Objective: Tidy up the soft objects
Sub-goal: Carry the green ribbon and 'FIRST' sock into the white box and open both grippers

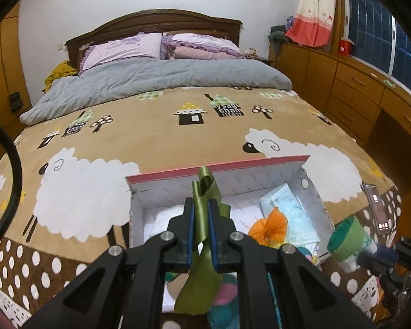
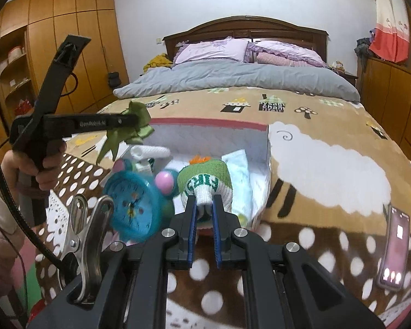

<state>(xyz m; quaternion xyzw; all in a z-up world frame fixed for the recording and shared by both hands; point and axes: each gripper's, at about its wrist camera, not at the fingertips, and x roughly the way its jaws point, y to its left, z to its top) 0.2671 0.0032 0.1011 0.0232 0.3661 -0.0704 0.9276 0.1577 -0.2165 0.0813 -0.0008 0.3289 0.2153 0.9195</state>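
In the left wrist view my left gripper (image 1: 201, 205) is shut on a green satin ribbon (image 1: 205, 183), held above an open white box with a pink rim (image 1: 219, 167) on the bed. In the box lie an orange fabric flower (image 1: 271, 227), pale blue packets (image 1: 287, 205) and a white cloth (image 1: 164, 219). My right gripper (image 2: 204, 201) is shut on the white end of a green and white knitted sleeve with letters (image 2: 205, 178), over the box's near edge. The right wrist view also shows the left gripper (image 2: 135, 119) with the ribbon (image 2: 134, 131) at the box's left side.
A blue toy alarm clock (image 2: 131, 205) and a pink ball (image 2: 164, 182) sit at the box's near left. A metal clip (image 2: 87, 235) is fixed to my right gripper's body. A phone (image 2: 396, 246) lies on the blanket at the right. Wooden drawers (image 1: 356, 90) flank the bed.
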